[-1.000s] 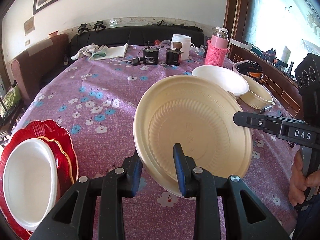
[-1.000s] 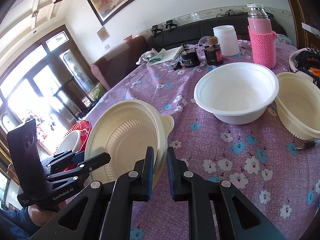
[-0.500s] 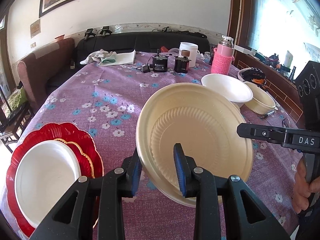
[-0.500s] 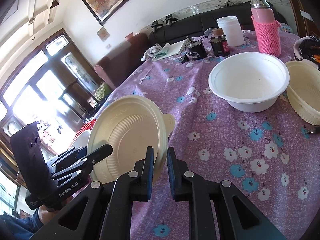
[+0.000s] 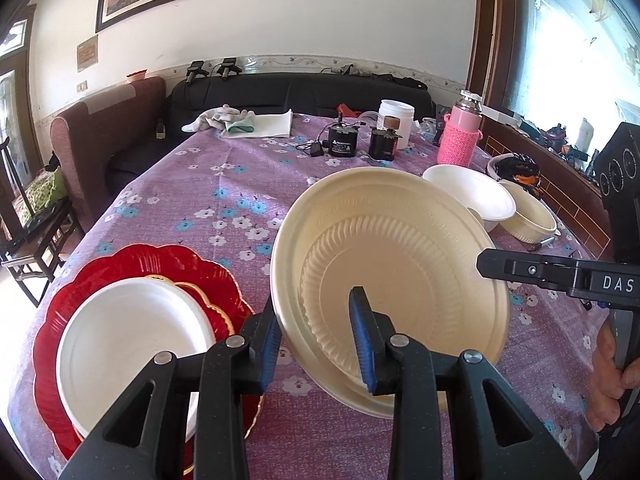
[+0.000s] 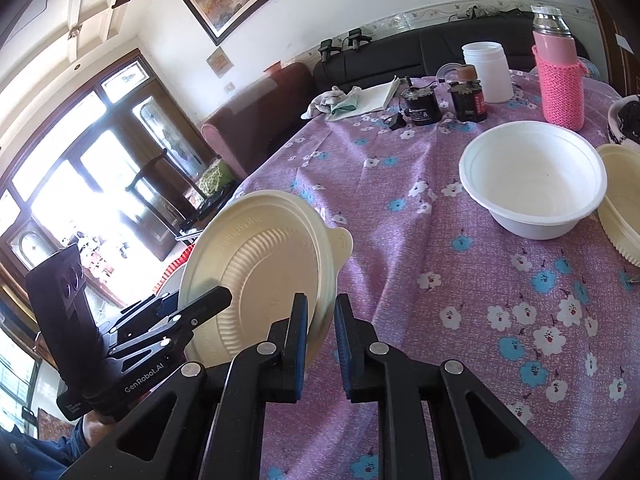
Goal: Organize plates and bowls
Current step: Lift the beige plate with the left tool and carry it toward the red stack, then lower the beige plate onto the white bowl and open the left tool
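Note:
A cream ribbed plate is held tilted above the purple flowered table. My left gripper is shut on its near rim. My right gripper is shut on its opposite rim; the plate also shows in the right wrist view. A stack of a red scalloped plate with a white plate on top lies at the near left. A white bowl and a cream bowl stand at the right.
At the far end stand a pink flask, a white jar, two dark jars and cloths. A sofa and an armchair border the table. A pen lies by the cream bowl.
Both grippers have lifted the cream plate and pulled back toward the near left. The red and white plate stack now sits closer beside the held plate.

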A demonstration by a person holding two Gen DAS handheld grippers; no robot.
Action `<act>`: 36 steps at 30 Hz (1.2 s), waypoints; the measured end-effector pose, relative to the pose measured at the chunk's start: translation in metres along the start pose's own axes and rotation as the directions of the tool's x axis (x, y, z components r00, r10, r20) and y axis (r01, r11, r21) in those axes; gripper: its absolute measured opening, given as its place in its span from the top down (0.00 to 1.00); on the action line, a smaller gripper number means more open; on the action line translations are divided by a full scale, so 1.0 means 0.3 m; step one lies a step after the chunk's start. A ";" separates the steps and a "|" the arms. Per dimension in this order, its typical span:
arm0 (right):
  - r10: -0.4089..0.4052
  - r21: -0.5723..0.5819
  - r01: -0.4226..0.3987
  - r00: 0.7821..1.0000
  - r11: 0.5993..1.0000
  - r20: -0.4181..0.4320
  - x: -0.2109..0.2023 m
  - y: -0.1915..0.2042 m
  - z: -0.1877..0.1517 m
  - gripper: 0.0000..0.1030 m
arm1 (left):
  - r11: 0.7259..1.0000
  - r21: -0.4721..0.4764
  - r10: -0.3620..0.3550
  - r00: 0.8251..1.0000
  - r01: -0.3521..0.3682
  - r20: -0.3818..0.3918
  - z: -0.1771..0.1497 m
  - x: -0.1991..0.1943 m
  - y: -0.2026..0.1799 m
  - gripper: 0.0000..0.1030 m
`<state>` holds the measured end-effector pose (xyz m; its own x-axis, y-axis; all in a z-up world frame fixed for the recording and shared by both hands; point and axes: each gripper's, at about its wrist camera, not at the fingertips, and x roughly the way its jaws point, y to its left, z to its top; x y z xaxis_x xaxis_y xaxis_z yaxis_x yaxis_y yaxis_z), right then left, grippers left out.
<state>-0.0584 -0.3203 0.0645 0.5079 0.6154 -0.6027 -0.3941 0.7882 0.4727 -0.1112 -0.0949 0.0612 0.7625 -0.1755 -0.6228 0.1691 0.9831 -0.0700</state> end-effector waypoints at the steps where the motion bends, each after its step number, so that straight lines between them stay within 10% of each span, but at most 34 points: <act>1: 0.001 -0.003 -0.001 1.000 1.000 -0.001 0.002 0.007 0.001 0.84 | 1.000 -0.003 0.004 1.000 -0.004 0.003 0.000 -0.006 0.007 0.70; 36: 0.148 -0.083 -0.160 0.980 0.984 -0.131 0.274 0.392 0.027 0.83 | 0.962 -0.236 0.147 0.988 -0.134 0.037 -0.059 -0.199 0.434 0.67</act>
<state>-0.0568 -0.1771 0.0759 0.3386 0.7206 -0.6051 -0.5328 0.6769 0.5079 -0.1459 0.0446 0.0754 0.8016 -0.0310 -0.5970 -0.0872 0.9819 -0.1681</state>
